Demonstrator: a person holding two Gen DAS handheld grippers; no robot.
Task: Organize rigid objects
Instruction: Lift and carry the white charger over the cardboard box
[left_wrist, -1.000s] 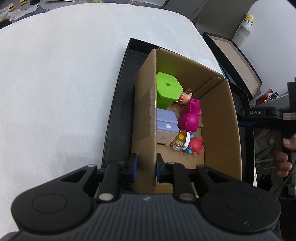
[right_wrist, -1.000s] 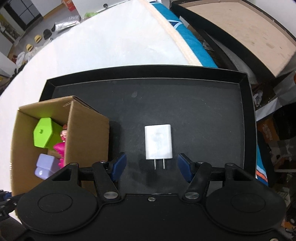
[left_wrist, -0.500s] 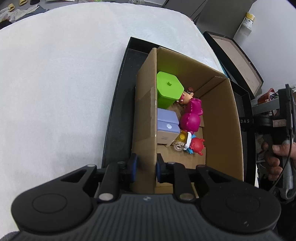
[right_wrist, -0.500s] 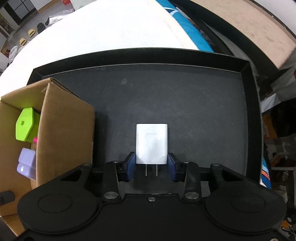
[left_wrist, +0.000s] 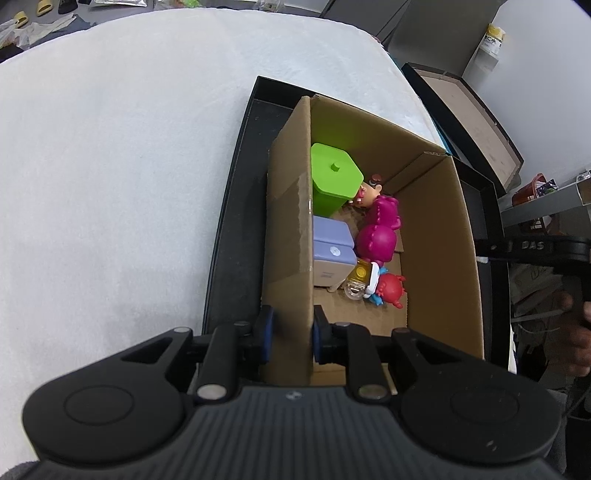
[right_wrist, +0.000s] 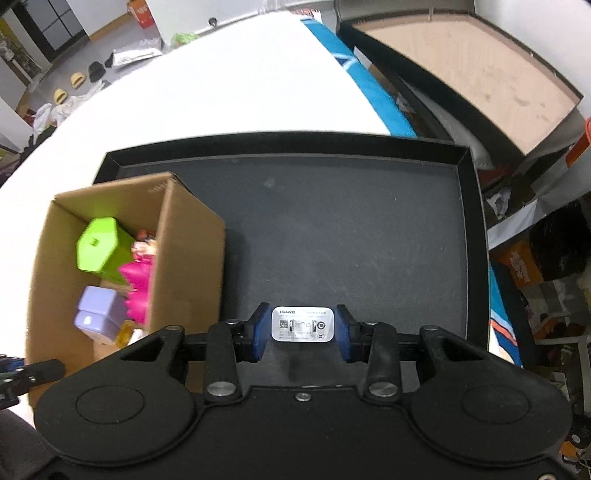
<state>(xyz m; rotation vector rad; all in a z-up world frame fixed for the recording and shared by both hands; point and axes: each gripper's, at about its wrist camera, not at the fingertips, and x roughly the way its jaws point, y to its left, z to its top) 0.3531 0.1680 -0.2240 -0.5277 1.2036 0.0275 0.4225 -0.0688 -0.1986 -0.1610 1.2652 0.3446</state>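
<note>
From where I stand, the white counter (left_wrist: 110, 166) lies bare on the left, with loose bags and sandals on the floor beyond its far edge. Next comes the black tray (left_wrist: 236, 206), its raised rim close to the counter's curved end. In the tray's left part stands the cardboard box (left_wrist: 436, 236), and the left tongs (left_wrist: 289, 334) are pinched on its near left wall, one pad outside and one inside. That grip, I judge, is there to steady the light box so it cannot slide or tip while things drop in.

Inside the box, the green lidded pot (left_wrist: 334, 177), the lilac blocks (left_wrist: 330, 245), the pink toy (left_wrist: 378, 230) and the small red figure (left_wrist: 391, 290) crowd the left side. The right half of the box floor looks free.

Further right, the right tongs (right_wrist: 303, 334) are clamped on the white charger (right_wrist: 303, 328), label and prongs facing the camera. It hangs above the bare tray floor (right_wrist: 332, 229), just right of the box. To go in, I reckon, it must rise over the box's tall right wall; the open tray gives plenty of swing room, though its rim and the clutter beyond hem the far right.
</note>
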